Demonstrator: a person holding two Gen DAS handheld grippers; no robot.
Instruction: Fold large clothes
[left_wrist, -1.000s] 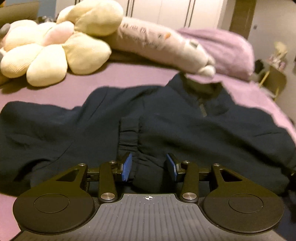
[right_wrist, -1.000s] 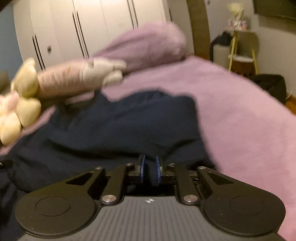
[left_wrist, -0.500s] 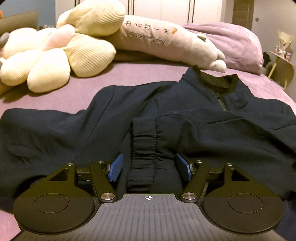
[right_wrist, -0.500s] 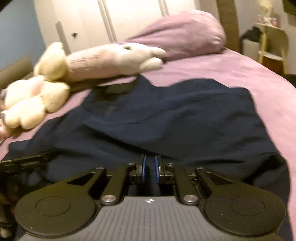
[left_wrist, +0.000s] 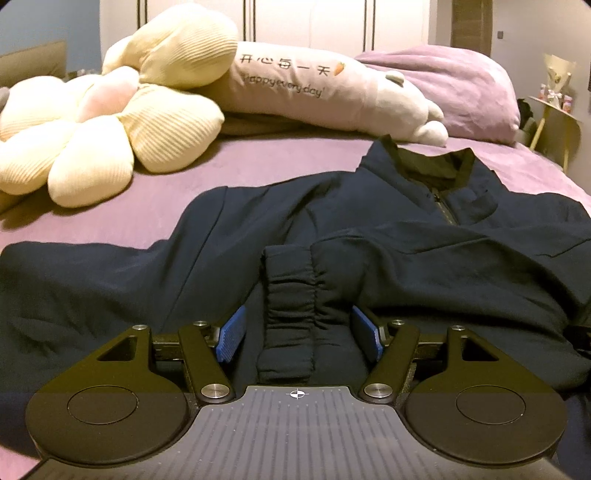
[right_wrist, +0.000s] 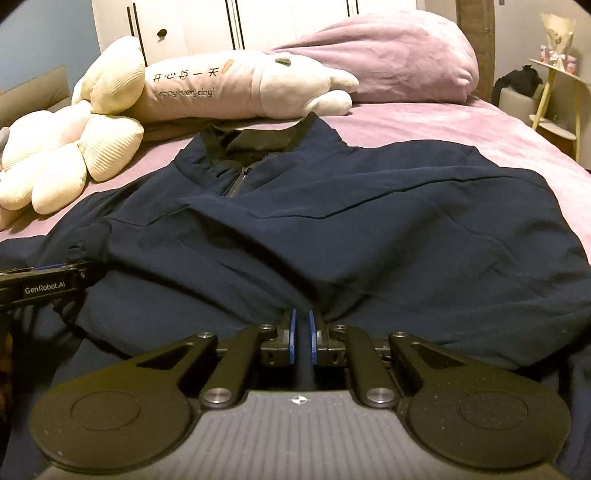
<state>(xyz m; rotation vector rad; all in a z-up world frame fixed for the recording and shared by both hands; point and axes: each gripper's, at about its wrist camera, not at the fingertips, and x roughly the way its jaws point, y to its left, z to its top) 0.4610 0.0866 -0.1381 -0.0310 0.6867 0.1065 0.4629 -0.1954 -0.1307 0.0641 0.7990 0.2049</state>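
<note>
Here, cuff (left_wrist: 290, 317) between hand-held gripper (left_wrist: 300, 338) pads.

Printed on the long pink plush pillow (left_wrist: 317, 88) lying at the head of my bed (left_wrist: 258, 162): a line of Chinese characters, 开心每一天, ending in a small carrot sign, with "happy every day!" beneath it. On the side of my left gripper (right_wrist: 44, 282), seen from my right wrist: "GenRobot.AI" in white letters.
</note>
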